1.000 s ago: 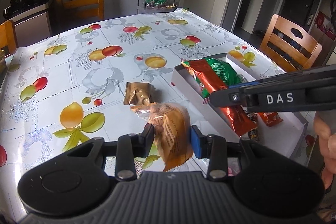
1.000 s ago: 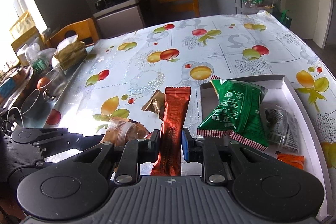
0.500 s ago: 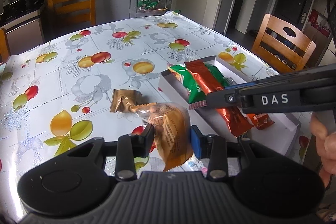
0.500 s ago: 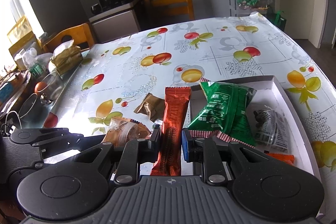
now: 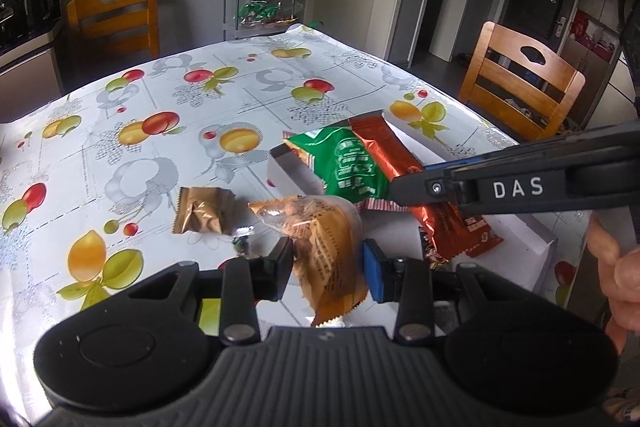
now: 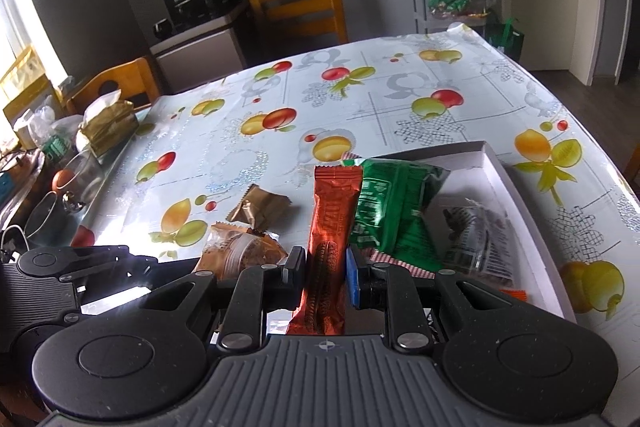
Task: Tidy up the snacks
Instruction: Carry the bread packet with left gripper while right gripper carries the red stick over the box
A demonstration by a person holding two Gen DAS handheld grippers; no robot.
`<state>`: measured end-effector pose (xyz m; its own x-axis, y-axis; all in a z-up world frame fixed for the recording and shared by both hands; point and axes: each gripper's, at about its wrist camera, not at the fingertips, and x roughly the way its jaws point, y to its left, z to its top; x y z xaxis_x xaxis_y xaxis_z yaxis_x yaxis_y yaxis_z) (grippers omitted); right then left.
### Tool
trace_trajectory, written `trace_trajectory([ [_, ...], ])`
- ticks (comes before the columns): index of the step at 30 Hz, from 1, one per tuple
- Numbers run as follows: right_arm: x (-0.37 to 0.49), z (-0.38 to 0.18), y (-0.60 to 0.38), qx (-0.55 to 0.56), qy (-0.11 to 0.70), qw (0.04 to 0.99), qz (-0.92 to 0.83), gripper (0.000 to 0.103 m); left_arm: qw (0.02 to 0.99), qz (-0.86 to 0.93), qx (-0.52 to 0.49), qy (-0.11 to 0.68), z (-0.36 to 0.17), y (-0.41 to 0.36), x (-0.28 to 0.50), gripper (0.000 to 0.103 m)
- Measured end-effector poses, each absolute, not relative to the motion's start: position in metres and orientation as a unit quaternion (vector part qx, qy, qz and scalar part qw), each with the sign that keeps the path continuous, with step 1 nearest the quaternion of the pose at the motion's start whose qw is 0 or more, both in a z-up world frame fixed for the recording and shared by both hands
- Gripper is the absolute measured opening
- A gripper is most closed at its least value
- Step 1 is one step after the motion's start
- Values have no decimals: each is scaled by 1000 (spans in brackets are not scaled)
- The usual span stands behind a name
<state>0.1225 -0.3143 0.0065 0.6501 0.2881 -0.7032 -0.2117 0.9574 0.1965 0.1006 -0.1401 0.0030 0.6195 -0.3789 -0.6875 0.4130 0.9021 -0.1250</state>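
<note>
My left gripper (image 5: pixel 325 265) is shut on an orange-brown cake packet (image 5: pixel 326 247) and holds it above the table, left of the white box (image 5: pixel 294 177). My right gripper (image 6: pixel 326 277) is shut on a long red-orange snack bar (image 6: pixel 330 227) and holds it over the box's left edge (image 6: pixel 516 187); it shows in the left wrist view (image 5: pixel 416 189). A green snack bag (image 6: pixel 384 211) lies in the box under the bar. A small gold-brown packet (image 5: pixel 202 211) lies on the table; it also shows in the right wrist view (image 6: pixel 260 207).
The box also holds a clear dark-printed packet (image 6: pixel 476 239) and small orange packets (image 5: pixel 478 235). The fruit-print tablecloth (image 5: pixel 160 115) covers the table. A wooden chair (image 5: pixel 520 87) stands at the right, another (image 5: pixel 114 15) at the far side. Clutter with a tissue pack (image 6: pixel 108 123) lines the left edge.
Both grippers have risen and shifted right with their packets. The red-orange bar now hangs over the green bag in the box.
</note>
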Motion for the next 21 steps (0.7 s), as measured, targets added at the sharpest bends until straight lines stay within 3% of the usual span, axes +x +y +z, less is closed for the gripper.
trace_trajectory([
  [21,114,4,-367,63,398,911,91,23,882,-275,36,380,-1,-197,106,36],
])
